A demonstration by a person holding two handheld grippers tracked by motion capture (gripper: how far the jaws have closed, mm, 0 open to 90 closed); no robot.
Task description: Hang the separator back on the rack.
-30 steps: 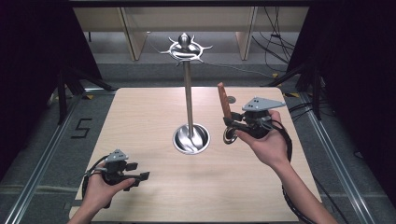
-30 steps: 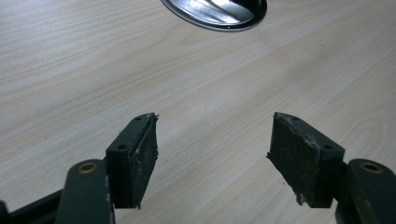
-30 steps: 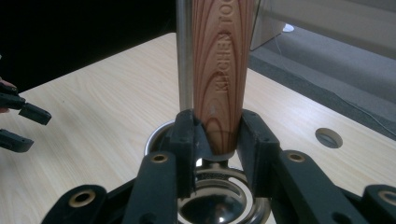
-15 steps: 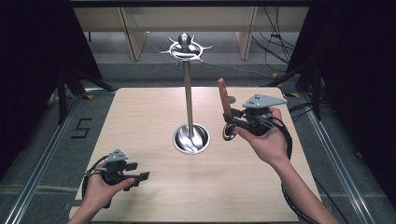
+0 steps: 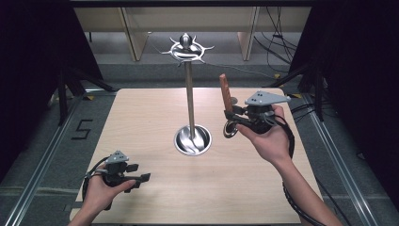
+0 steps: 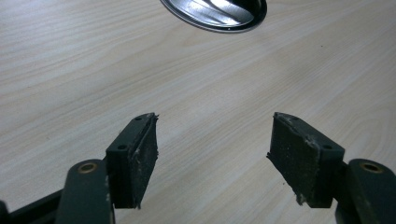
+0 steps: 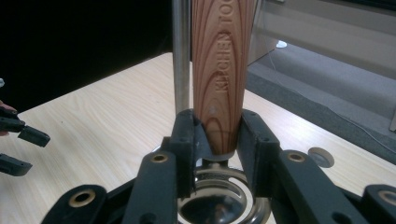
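Note:
A kitchen utensil with a wooden handle (image 5: pixel 226 92) stands upright, its round metal head (image 5: pixel 230 129) hanging below. My right gripper (image 5: pixel 234 113) is shut on the lower end of that handle (image 7: pixel 222 70), right of the steel stand's pole (image 5: pixel 190 99). In the right gripper view the jaws clamp the handle from both sides, with the pole (image 7: pixel 180 56) just behind. The stand has a dished base (image 5: pixel 192 140) and a ring of hooks (image 5: pixel 187 48) on top. My left gripper (image 5: pixel 143 178) rests low at the table's front left, open and holding nothing (image 6: pixel 212 149).
The wooden table (image 5: pixel 141 117) has bare board around the stand. A small round grommet (image 7: pixel 321 157) sits in the tabletop near the right edge. Cables trail on the floor behind and to the right. Dark frame rails run along both sides.
The right gripper with the utensil has edged slightly upward. The left gripper has stayed still.

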